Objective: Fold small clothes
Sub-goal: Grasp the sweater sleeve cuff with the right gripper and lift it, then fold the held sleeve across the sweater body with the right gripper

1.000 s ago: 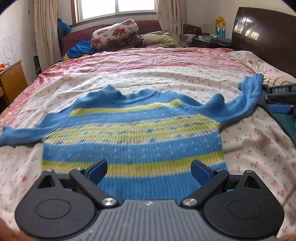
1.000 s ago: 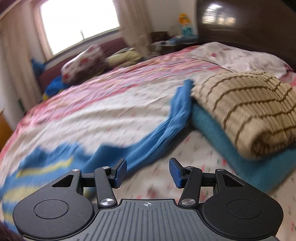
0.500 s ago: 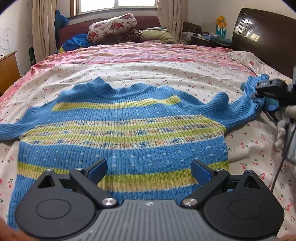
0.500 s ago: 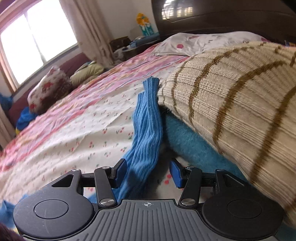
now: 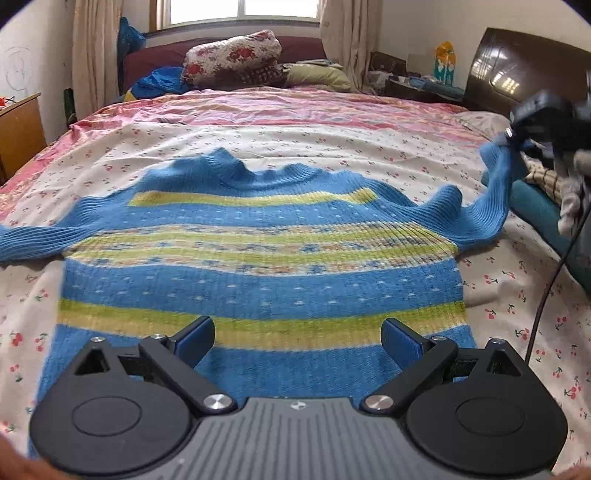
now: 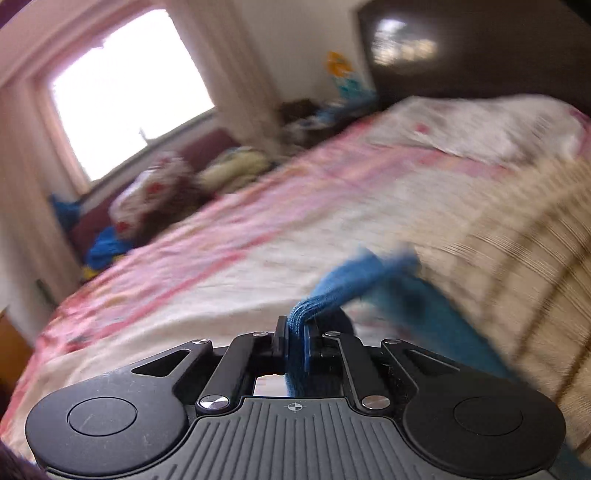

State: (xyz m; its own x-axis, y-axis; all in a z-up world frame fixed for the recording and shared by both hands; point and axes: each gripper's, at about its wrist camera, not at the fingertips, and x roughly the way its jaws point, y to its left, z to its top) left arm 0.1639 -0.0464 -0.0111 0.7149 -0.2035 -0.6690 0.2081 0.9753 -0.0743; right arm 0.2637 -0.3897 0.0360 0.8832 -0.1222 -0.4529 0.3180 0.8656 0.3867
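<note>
Two hand-held grippers work over a small blue sweater (image 5: 258, 258) with lime-green and cream bands, spread face-up across the cherry-print bedsheet (image 5: 524, 314). Seen from the left wrist, the garment fills the middle of the view, its neckline pointing toward 12 o'clock and its hem toward 6 o'clock. The left gripper (image 5: 297, 338) hovers over the lower hem with its jaws spread wide and nothing between them; the blue pads stand well apart above the bottom green stripe. One sleeve (image 5: 29, 245) lies flat on the sheet toward 9 o'clock. The other sleeve (image 5: 495, 199) rises off the bed toward 2 o'clock, its cuff caught at the tip of the right gripper (image 5: 511, 138), which shows dark and blurred at the picture's edge. From the right wrist, the right gripper (image 6: 294, 341) is closing, its jaws nearly together and pinching the ribbed blue cuff (image 6: 306, 314), which bunches up and trails away toward 1 o'clock. A folded tan striped knit (image 6: 535, 266) on a teal folded cloth (image 5: 543, 210) sits just beside that sleeve at 3 o'clock. A flowered quilt roll (image 5: 232, 55) lies below the window (image 5: 240, 9) at 12 o'clock, and the dark headboard (image 5: 524, 70) stands at 2 o'clock.
</note>
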